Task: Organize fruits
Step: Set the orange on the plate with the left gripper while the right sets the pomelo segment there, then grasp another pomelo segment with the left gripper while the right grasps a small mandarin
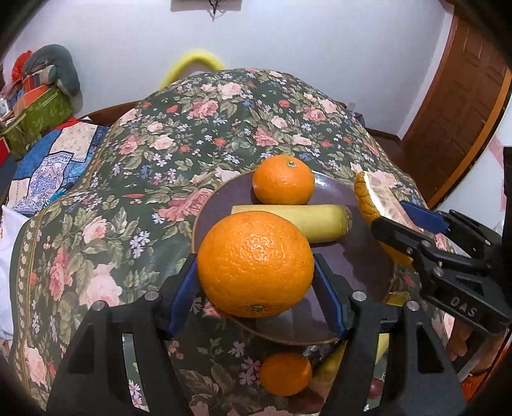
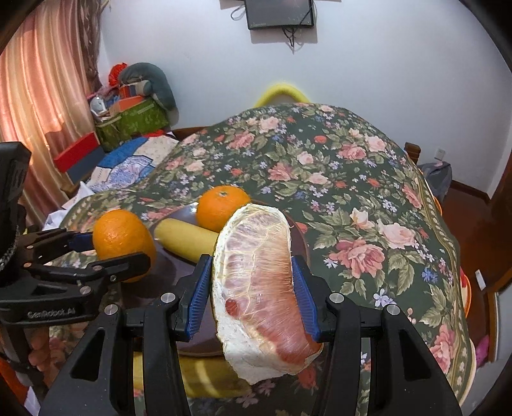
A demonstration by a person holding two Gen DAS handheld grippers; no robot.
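Left wrist view: an orange (image 1: 255, 264) is gripped by the left gripper (image 1: 255, 281) above the plate (image 1: 217, 198), where a mandarin (image 1: 283, 180) and banana (image 1: 297, 224) lie. A pomelo wedge (image 2: 256, 265) is clamped in the right gripper (image 2: 252, 281); at least a small orange (image 1: 285, 373), perhaps more, remains off the plate's near edge.

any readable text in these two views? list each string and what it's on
"DAS" – raised letters on the black body of the right gripper, left wrist view.
"GenRobot.AI" – raised letters on the black body of the left gripper, right wrist view; low contrast, first letter uncertain.
Wall screen: no legible text.
Stacked boxes in the corner: too small to read.
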